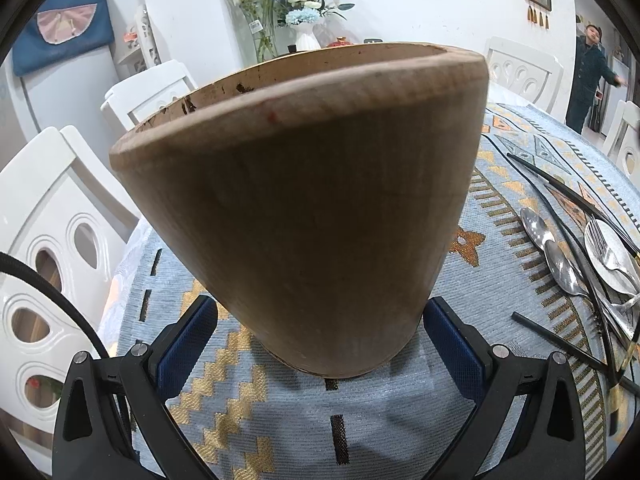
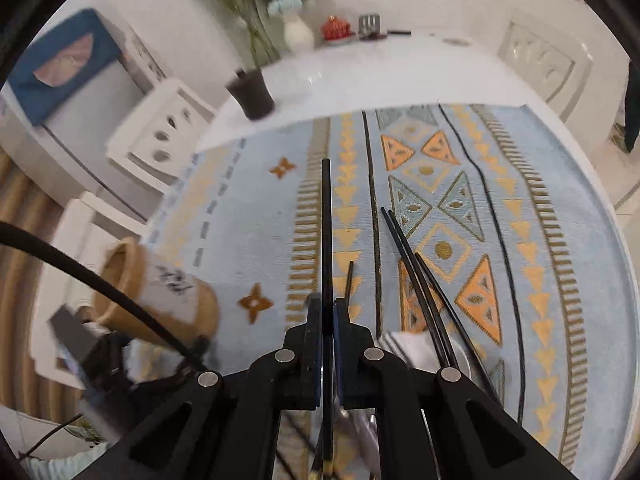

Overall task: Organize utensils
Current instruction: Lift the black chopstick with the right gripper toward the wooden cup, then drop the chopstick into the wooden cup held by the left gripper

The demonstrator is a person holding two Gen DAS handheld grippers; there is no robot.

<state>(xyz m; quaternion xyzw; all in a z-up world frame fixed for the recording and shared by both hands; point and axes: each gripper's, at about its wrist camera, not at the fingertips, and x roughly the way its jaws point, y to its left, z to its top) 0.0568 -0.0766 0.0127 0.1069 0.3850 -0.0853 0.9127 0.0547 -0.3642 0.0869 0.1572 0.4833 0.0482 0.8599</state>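
— Right tongs, tilted down, are clenched on one thin black chopstick above the woven table.
— And left tongs?
— They grasp the tilted, smooth wooden holder.

A tan wooden holder, black chopsticks and silver spoons lie on pale-blue cloth with orange-gold triangles.

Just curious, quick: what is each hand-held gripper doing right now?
Left hand-held gripper: closed around a tilted tan wooden utensil cup.
Right hand-held gripper: shut on one thin black chopstick.
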